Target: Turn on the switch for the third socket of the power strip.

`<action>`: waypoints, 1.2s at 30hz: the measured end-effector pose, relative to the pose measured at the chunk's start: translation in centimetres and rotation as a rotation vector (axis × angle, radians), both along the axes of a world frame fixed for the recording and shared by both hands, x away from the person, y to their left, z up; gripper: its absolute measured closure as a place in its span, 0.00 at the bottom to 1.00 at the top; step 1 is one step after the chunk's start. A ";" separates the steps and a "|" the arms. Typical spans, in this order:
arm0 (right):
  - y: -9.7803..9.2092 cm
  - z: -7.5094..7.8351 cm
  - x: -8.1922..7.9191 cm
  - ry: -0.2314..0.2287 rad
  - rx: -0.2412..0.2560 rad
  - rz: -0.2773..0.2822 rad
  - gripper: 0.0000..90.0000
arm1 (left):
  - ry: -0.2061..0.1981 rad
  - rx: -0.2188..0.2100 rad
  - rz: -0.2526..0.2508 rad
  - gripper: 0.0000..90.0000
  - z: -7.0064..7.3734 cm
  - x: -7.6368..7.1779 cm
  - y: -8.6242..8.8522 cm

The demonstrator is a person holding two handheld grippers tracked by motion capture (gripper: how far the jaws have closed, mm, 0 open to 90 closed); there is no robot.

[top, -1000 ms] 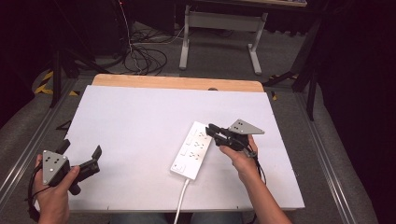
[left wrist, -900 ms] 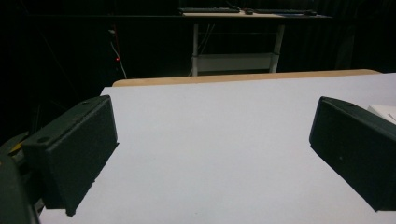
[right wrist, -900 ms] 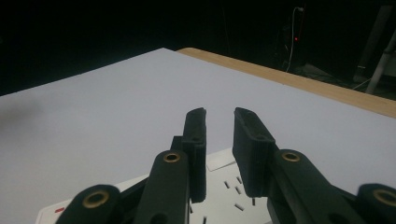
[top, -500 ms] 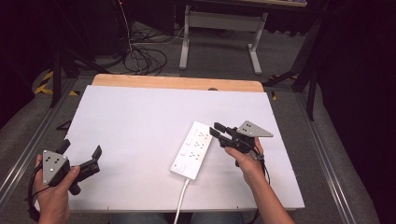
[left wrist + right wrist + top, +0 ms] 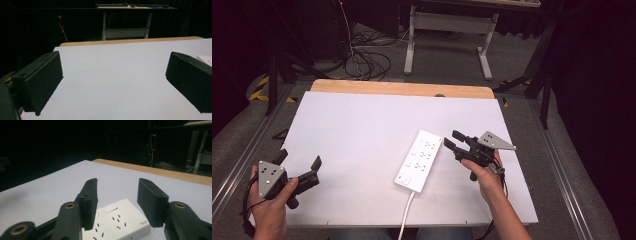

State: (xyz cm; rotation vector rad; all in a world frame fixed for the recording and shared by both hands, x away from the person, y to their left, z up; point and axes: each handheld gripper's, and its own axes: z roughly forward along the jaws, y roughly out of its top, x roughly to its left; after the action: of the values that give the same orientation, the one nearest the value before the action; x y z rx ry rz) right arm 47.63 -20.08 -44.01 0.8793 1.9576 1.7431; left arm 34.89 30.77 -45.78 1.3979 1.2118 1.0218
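While the white power strip (image 5: 419,161) lies flat on the white table top (image 5: 362,130), slightly right of centre and angled so that its far end points away from the person, nothing grips it; its white cable (image 5: 406,217) runs off the near edge of the table toward the person. The right gripper (image 5: 452,140) hovers just beside the strip's far right side, jaws apart and empty, pointing left across the strip's end; in the right gripper view the same gripper (image 5: 116,195) looks down over the strip's socket face (image 5: 117,222), with rows of pin holes and a blank square rocker switch visible between and below the jaws; whether the jaws touch the casing I cannot tell, though they seem to sit above it. The left gripper (image 5: 299,167) rests well apart at the near left corner of the table, held in the person's left hand (image 5: 272,205); its jaws stand wide open, and in the left gripper view they frame bare table, with a sliver of the strip at the right edge (image 5: 205,58). By my judgement the work on the strip is at an early or in-between point: the strip is placed and the right gripper is lined up near it; no plug is seated in any socket; any grasp, press of the switch or repositioning is yet to be made.
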 end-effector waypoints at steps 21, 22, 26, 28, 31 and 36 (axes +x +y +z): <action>-2.5 -0.4 0.0 -0.031 0.069 0.030 0.09 | 0.002 -0.005 0.003 0.02 0.0 0.0 0.1; -2.5 -0.4 0.0 -0.034 0.064 0.037 0.08 | 0.002 -0.005 0.003 0.02 0.0 0.0 0.1; -2.7 -0.5 0.0 -0.019 0.059 0.017 0.07 | 0.001 -0.006 0.006 0.02 0.0 0.0 0.1; -2.8 -0.5 0.1 -0.012 0.061 0.010 0.07 | -0.001 -0.006 0.004 0.02 0.0 0.0 0.1; -3.1 -0.6 0.0 -0.015 0.058 0.015 0.06 | 0.000 -0.007 0.006 0.02 0.0 0.0 0.1; -3.2 -0.6 0.0 -0.022 0.056 0.019 0.06 | 0.001 -0.007 0.003 0.02 0.0 0.0 0.1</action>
State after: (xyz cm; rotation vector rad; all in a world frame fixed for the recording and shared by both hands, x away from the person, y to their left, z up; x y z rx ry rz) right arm 47.67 -23.27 -44.62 0.8590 1.9172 1.8190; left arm 34.90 30.83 -45.76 1.3919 1.2181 1.0182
